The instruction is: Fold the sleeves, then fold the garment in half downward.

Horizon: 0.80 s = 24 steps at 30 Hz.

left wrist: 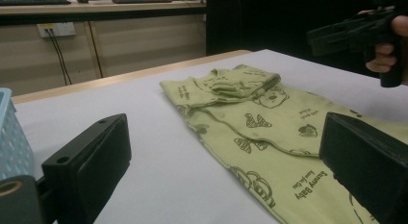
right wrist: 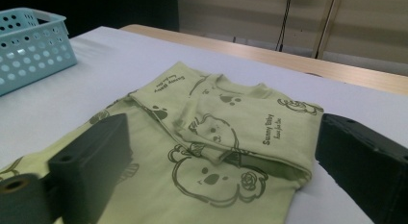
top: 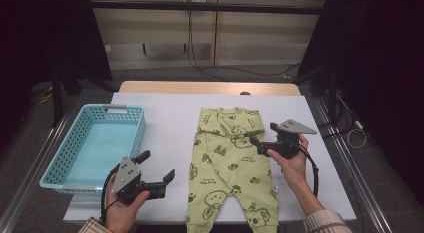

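Observation:
A light green baby romper (top: 230, 163) with a dark bear print lies flat on the white table (top: 170, 118), legs toward me and both sleeves folded in over the chest. My left gripper (top: 159, 165) hovers near the front edge, left of the romper, with its jaws open and pointing at the garment. In the left gripper view the romper (left wrist: 269, 128) lies beyond the empty gap of that gripper (left wrist: 226, 123). My right gripper (top: 262, 133) is at the romper's upper right edge, open and holding nothing. Its own view looks over the folded sleeves (right wrist: 216, 137) between wide jaws (right wrist: 223, 120).
A light blue perforated basket (top: 95, 143) stands on the table's left side with nothing inside; its corner also appears in the right gripper view (right wrist: 29, 41). Bare white table lies between basket and romper. Cables and a wood-panelled wall sit beyond the far edge.

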Each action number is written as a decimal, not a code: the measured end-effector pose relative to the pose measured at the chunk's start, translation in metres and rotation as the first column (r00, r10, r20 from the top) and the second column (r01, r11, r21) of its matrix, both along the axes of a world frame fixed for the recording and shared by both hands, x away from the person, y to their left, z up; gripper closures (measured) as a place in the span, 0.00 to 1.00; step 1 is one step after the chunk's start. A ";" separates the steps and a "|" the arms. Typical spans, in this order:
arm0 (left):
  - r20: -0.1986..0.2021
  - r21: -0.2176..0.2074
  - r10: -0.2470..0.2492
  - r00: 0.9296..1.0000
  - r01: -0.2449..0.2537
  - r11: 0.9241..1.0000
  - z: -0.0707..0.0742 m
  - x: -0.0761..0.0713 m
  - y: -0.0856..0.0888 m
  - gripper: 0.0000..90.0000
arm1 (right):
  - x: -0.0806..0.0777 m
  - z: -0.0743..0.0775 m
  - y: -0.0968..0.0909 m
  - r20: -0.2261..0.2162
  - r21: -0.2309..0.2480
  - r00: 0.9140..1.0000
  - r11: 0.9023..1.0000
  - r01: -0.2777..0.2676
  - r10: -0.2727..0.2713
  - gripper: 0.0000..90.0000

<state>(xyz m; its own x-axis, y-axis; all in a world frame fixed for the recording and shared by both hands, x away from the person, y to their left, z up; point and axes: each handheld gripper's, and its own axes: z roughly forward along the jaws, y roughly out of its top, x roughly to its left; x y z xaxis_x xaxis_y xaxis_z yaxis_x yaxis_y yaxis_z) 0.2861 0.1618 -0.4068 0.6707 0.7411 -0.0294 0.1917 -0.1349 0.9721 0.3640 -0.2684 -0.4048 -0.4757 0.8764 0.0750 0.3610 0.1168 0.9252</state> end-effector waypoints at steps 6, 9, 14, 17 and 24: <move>-0.016 0.032 0.005 1.000 -0.005 0.999 0.000 0.006 -0.007 0.04 | -0.019 -0.002 -0.006 0.007 0.033 0.999 0.998 0.044 -0.044 0.05; -0.024 0.035 0.000 1.000 0.000 0.999 0.000 0.009 -0.011 0.04 | -0.027 -0.004 -0.007 -0.008 0.001 0.999 0.999 0.043 -0.043 0.06; -0.042 0.057 -0.030 0.999 0.033 0.998 0.000 0.016 -0.019 0.04 | -0.040 -0.005 -0.009 -0.012 -0.008 0.999 1.000 0.030 -0.030 0.06; -0.069 0.066 -0.044 0.997 0.048 0.997 0.000 0.022 -0.025 0.04 | -0.047 -0.005 -0.010 -0.017 -0.012 1.000 1.000 0.025 -0.025 0.06; -0.109 0.106 -0.078 0.991 0.089 0.990 -0.007 0.036 -0.040 0.06 | -0.055 -0.012 -0.008 -0.046 -0.026 0.999 1.000 0.013 -0.014 0.08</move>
